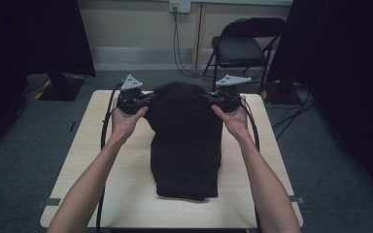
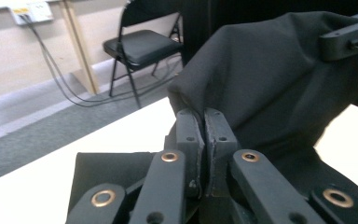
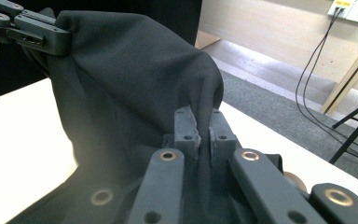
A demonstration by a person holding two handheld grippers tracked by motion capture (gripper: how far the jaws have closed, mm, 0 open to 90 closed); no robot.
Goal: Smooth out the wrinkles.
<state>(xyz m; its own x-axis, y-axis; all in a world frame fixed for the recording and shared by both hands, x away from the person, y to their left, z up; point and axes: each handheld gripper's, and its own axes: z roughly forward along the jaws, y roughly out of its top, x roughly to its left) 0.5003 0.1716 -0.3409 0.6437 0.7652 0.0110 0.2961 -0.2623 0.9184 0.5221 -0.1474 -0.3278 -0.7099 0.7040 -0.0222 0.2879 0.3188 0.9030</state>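
A lab-like recording room: beyond the left gripper (image 1: 143,101) and right gripper (image 1: 212,99), grey carpet (image 1: 330,160), black curtains (image 1: 349,73), a folding chair (image 1: 243,48), and cables running to a wall socket (image 1: 179,6).

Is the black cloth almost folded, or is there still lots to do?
Partly done, it seems. The black cloth already lies as a narrow folded strip on the table. Right now the left gripper and the right gripper each pinch a far corner, jaws shut, lifting that end up. Probably still left: bringing the raised end toward the near edge and laying it flat.
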